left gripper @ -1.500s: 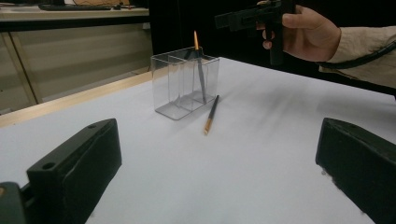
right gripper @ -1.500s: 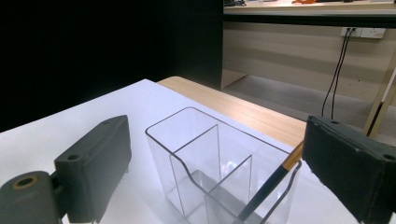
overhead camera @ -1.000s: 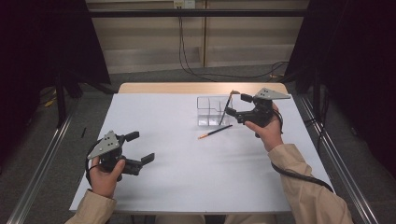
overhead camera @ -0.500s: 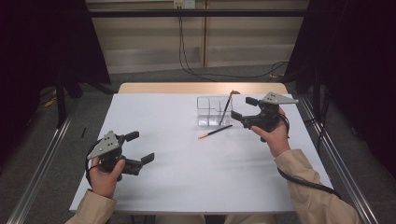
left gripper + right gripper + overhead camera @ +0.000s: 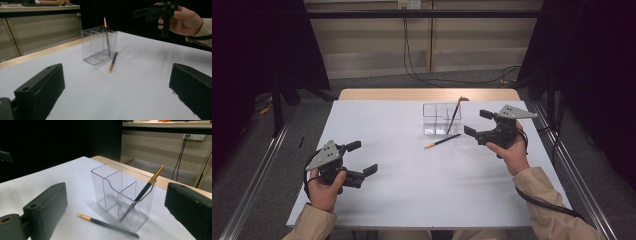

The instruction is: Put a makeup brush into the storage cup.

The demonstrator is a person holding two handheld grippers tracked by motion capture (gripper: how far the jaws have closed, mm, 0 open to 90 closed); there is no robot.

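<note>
In the right gripper view, the tip of the loose brush (image 5: 106,224) lying on the table (image 5: 62,177) is seen through the wall of the clear organizer (image 5: 120,192), so its end is blurred. The lower end of the standing brush (image 5: 142,192) is smeared by reflections. Both jaws are cut off by the bottom edge. In the left gripper view, the right gripper (image 5: 156,11) is cropped by the top edge. In the high view, the forearms are cut off at the bottom.
</note>
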